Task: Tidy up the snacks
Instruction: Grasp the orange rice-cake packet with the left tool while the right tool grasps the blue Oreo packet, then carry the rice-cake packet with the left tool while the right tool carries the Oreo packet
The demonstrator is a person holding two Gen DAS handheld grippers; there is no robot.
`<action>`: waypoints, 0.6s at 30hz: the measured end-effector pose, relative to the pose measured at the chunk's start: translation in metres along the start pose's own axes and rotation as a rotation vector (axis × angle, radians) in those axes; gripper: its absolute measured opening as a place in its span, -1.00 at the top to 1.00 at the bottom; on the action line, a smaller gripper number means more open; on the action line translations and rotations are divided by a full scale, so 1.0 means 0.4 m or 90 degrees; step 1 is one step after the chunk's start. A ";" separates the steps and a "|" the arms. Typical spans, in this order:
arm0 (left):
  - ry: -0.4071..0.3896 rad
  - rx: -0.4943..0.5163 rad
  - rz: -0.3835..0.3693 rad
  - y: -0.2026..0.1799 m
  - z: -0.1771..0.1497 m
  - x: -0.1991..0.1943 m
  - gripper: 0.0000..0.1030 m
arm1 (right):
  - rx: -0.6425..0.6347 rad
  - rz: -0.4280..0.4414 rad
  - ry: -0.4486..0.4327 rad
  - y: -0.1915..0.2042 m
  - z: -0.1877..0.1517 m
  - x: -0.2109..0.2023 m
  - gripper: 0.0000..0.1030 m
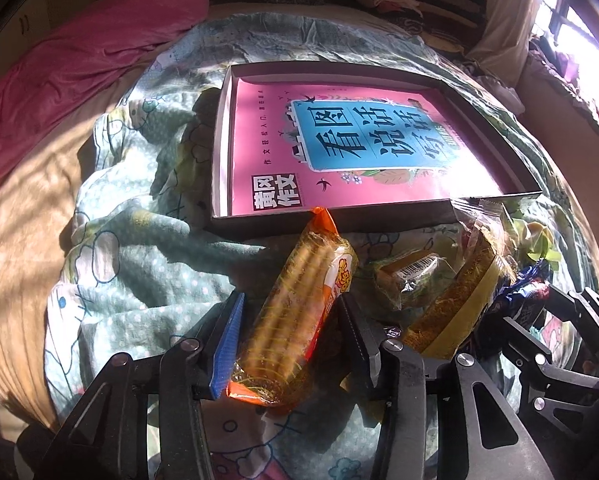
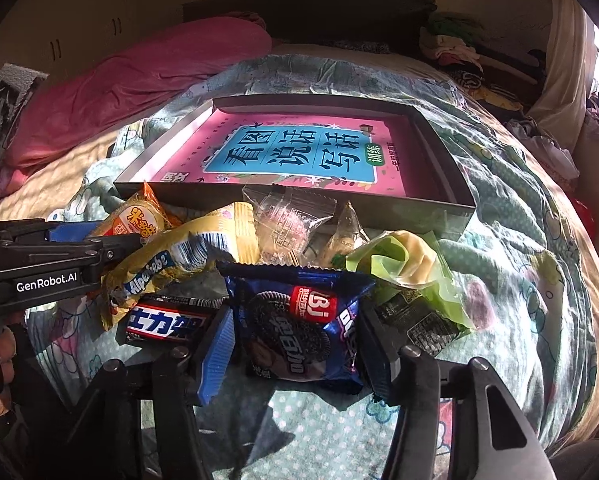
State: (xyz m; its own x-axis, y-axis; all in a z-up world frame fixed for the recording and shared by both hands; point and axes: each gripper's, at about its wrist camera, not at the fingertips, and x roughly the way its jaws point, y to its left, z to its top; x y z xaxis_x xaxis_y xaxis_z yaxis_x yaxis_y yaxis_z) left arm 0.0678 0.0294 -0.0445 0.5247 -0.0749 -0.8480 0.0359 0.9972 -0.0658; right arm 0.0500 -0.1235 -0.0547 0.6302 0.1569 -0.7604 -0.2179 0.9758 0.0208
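Observation:
A shallow dark box point(image 1: 219, 152) with a pink book point(image 1: 339, 184) lying in it sits on the bed; it also shows in the right wrist view point(image 2: 439, 208). In front of it lies a pile of snacks. My left gripper point(image 1: 291, 312) has its jaws on both sides of an orange packet of long biscuits point(image 1: 299, 312). My right gripper point(image 2: 295, 332) has its jaws closed against a blue Oreo packet point(image 2: 295, 324). The left gripper also shows in the right wrist view point(image 2: 99, 240), at the left.
A yellow Alpenliebe bag point(image 2: 171, 260), a Snickers bar point(image 2: 163, 320), a clear wrapper point(image 2: 287, 224) and a green packet point(image 2: 403, 276) lie in the pile. The patterned green quilt point(image 1: 147, 264) is rumpled. A pink duvet point(image 1: 79, 60) lies at the far left.

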 end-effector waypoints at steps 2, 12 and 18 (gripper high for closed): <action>0.010 -0.006 -0.022 0.004 0.003 0.005 0.26 | 0.001 0.012 -0.002 -0.001 0.003 -0.005 -0.09; 0.010 -0.045 -0.103 0.025 0.012 -0.008 0.55 | 0.006 0.040 -0.039 -0.004 0.025 -0.056 -0.08; -0.004 -0.052 -0.120 0.028 0.029 -0.039 0.56 | 0.026 0.048 -0.059 -0.023 0.043 -0.077 -0.08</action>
State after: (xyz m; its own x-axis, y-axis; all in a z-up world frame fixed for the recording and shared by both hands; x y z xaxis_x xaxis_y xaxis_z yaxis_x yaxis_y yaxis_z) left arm 0.0700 0.0420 -0.0259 0.5210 -0.2596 -0.8131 0.0652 0.9619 -0.2654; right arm 0.0453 -0.1349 -0.0202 0.6796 0.2419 -0.6926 -0.2382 0.9657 0.1035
